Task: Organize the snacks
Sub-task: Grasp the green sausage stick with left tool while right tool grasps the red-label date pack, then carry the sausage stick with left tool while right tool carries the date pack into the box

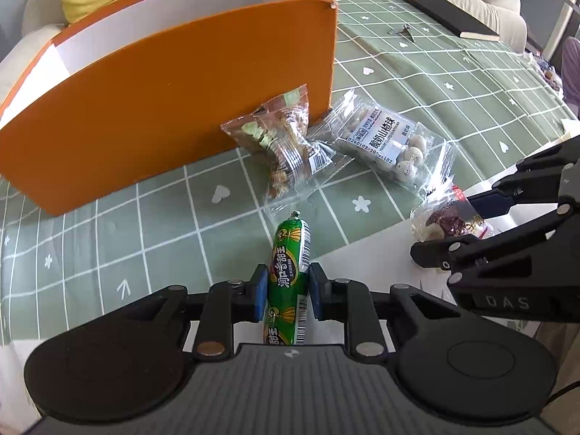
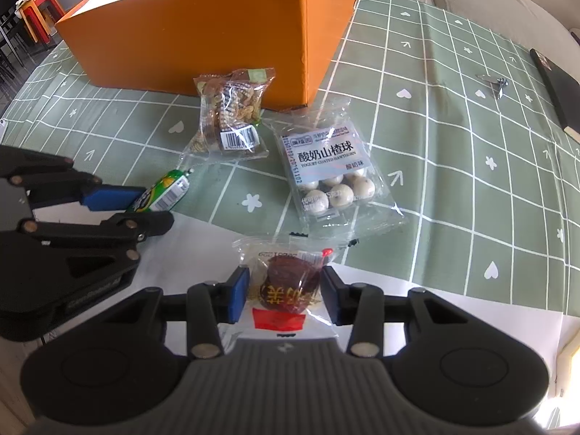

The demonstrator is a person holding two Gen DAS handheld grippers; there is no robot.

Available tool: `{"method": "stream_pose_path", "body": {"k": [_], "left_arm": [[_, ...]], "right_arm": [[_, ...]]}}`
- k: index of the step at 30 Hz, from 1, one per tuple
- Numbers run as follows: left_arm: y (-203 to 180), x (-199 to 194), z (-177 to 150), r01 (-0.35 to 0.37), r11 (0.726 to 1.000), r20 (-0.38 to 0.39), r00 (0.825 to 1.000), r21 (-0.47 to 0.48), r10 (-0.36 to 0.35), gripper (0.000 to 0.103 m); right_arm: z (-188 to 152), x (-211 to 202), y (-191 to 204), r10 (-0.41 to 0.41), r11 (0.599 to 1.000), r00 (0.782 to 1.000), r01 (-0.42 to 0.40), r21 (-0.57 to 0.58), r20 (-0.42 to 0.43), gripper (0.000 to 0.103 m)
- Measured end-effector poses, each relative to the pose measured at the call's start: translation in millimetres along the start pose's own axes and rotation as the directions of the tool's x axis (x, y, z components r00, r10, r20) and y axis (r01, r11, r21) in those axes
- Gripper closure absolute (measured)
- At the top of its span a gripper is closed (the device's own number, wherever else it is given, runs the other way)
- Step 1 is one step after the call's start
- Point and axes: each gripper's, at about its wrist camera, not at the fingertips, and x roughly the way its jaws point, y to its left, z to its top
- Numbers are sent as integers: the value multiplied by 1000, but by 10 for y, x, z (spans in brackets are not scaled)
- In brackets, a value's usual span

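Left gripper point(image 1: 288, 291) jaws clamped on one green sausage point(image 1: 290, 253). Right gripper point(image 2: 284, 291) jaws pinching one red-disc packet point(image 2: 286, 286). Two more packets by one orange box point(image 2: 203, 32): nut mix point(image 2: 232, 116), yogurt hawthorn balls point(image 2: 328, 170). Desk under green grid cloth point(image 2: 453, 181); sofa behind.

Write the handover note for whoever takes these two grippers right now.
Left gripper: shut on the green sausage, low over the tablecloth.
Right gripper: pads at both sides of the red snack packet; a firm grip is unclear.
Nut packet and hawthorn ball packet lie in front of the orange box.
Done: no snack seen boxed.
Left: all four snacks into the box.
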Motion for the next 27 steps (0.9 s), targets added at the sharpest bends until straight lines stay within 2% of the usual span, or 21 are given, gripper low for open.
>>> {"method": "stream_pose_path", "body": {"k": [4,10,15,23,27], "left_arm": [[49,-108,-33,-18,1000,-6,1000,-23,18,78],[136,-338,-22,-3,998,36,999,-61,5,78],[230,-535,21,-17,996,69,997,-87,23,78],[417,-832,155,-41,991,144,988,-130,60,78],[554,-944,261,-49,986,184,980,-161,79,78]], "right_arm": [[-5,-33,35,2,1000,1000,-2,-12,9,62],[21,-164,106,31,999,998,-30,-19,59,63],[92,-325,174,48,999,991,-45,-29,122,63],[399,-652,344,64,995,968,-43,-91,241,63],[593,-823,428,72,991,949,-33,-130,306,63]]}}
